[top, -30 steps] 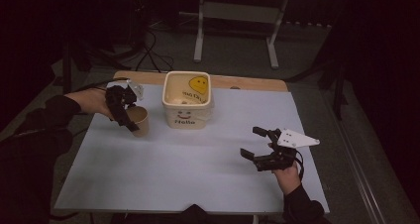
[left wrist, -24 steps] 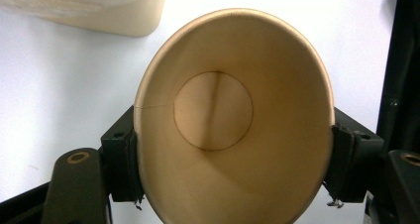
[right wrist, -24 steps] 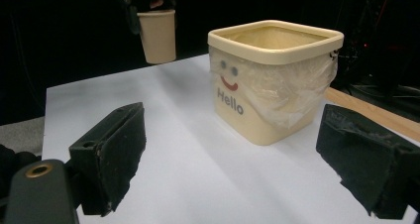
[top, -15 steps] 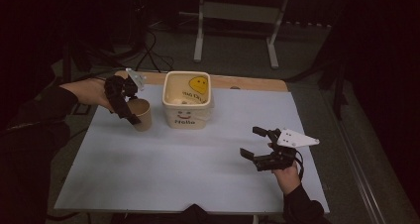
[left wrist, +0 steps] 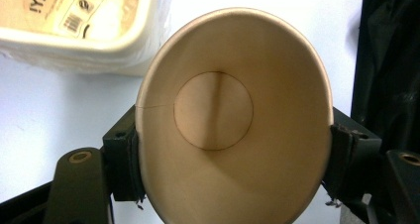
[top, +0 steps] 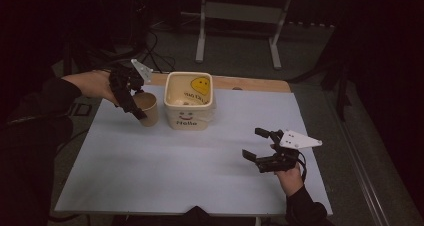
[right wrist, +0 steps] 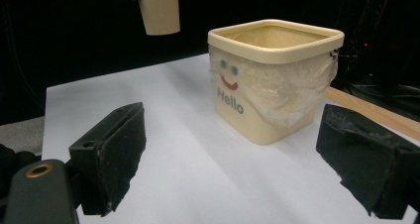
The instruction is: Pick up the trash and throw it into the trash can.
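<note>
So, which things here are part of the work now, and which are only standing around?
In use:
- paper cup, empty, clamped in the left gripper and lifted
- cream "Hello" tub, right beside the cup
- right gripper, open, low over the white sheet

Standing around:
- metal frame on the floor behind
- floor cables

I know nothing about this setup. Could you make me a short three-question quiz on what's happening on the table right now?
1. True or false: the left gripper is shut on the paper cup.
2. What word is printed on the cream bin? A) Hello B) Trash C) Smile
3. Fill in: the right gripper has its jaws ____ and holds nothing.

Key: 1 true; the left gripper view shows a jaw pressing each side of the cup. 2 A. 3 open.
</note>
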### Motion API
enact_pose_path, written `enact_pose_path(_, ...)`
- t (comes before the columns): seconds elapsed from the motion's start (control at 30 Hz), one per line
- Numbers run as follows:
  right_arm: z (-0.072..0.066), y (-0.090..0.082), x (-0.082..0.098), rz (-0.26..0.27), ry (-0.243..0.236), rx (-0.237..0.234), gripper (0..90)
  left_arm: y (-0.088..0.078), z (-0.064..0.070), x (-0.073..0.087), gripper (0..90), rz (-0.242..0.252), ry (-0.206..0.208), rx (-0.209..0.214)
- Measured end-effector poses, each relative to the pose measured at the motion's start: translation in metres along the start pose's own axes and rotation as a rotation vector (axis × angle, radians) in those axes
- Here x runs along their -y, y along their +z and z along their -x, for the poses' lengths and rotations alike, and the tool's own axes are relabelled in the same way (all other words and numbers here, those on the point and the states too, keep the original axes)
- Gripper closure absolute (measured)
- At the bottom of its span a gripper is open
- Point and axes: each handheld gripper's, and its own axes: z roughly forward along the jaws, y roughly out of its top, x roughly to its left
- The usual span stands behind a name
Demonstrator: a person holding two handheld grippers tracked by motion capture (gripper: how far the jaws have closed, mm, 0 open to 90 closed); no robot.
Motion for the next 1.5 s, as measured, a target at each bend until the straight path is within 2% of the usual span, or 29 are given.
enact_pose_path(0.2,0.000,0.000,0.000,0.001,-0.001,-0.001,11.6,-0.008,0.000,-0.010,28.7,0.011,0.014,-0.005)
enact_pose_path(0.5,0.000,-0.001,0.000,0.003,-0.002,-0.002,11.6,-0.011,-0.002,-0.022,28.7,0.005,0.019,-0.005)
enact_pose_path(1.03,0.000,-0.003,0.001,0.005,-0.001,-0.004,11.6,-0.016,-0.010,-0.058,29.0,0.014,0.046,-0.010)
enact_pose_path(1.23,0.000,-0.003,0.001,0.006,0.001,-0.005,11.6,-0.016,-0.015,-0.066,29.3,0.012,0.042,-0.005)
enact_pose_path(1.33,0.000,-0.003,0.001,0.006,0.000,-0.005,11.6,-0.016,-0.016,-0.068,29.3,0.006,0.046,-0.022)
enact_pose_path(1.37,0.000,-0.003,0.001,0.006,0.001,-0.007,11.6,-0.016,-0.017,-0.069,29.3,0.005,0.040,-0.009)
enact_pose_path(1.47,0.001,-0.003,0.001,0.006,0.003,-0.008,11.6,-0.017,-0.021,-0.074,29.3,-0.007,0.041,-0.033)
enact_pose_path(1.5,0.000,-0.003,0.001,0.006,0.003,-0.008,11.6,-0.017,-0.021,-0.075,29.3,-0.001,0.030,-0.024)
